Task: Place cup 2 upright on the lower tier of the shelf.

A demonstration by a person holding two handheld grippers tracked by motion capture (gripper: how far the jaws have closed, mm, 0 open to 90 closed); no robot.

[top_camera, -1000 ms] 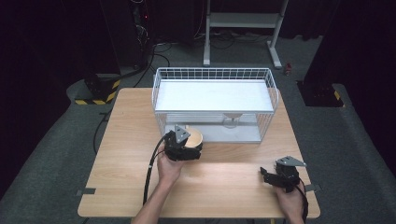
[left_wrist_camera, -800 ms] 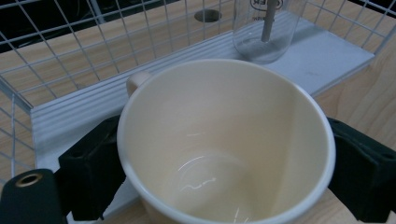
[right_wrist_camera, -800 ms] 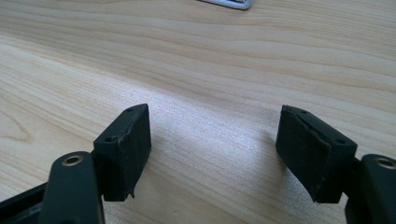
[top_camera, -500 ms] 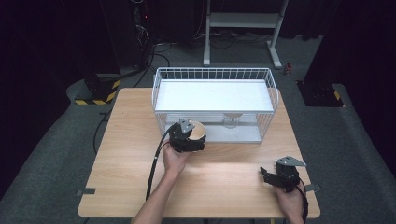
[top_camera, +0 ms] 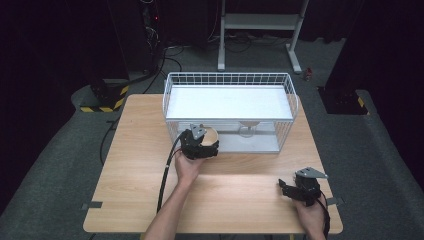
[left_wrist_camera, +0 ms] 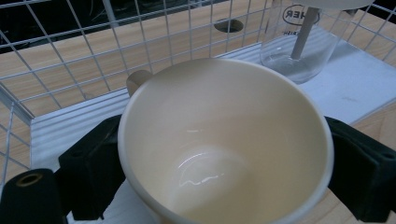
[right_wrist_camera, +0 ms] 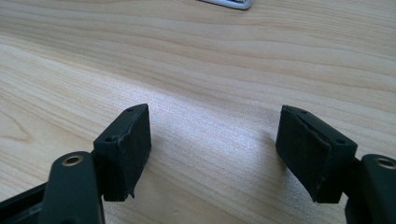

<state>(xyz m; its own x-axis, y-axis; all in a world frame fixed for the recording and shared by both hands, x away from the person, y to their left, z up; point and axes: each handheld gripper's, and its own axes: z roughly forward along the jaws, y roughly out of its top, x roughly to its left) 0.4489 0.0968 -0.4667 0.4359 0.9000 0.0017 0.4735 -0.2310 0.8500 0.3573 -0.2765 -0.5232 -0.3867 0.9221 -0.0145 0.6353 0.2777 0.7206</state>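
The left gripper [top_camera: 206, 146] is clamping a cream cup [left_wrist_camera: 224, 144] between its two black jaws, one pad pressing on each side of the cup's wall. The cup is sitting upright in the grip with its mouth facing the camera of the left gripper view, and a short handle stub is poking out at its far left side. In the high view the cup [top_camera: 210, 135] is showing at the near wall of a white wire basket [top_camera: 290, 102], left of the basket's middle, just in front of the gripper's body. The basket is standing on the far half of the wooden table [top_camera: 135, 170], and a white shelf is covering its top. Under that shelf, on the basket's pale floor, a clear glass jar [left_wrist_camera: 303, 42] with a stick inside it is standing to the far right of the cup, apart from it. Whether the cup is already past the wire wall I cannot tell.

The right gripper [top_camera: 295, 191] is resting low at the near right corner of the table, well apart from the cup and basket. Its jaws are standing wide apart over bare wood, with nothing between the pads [right_wrist_camera: 123, 149].
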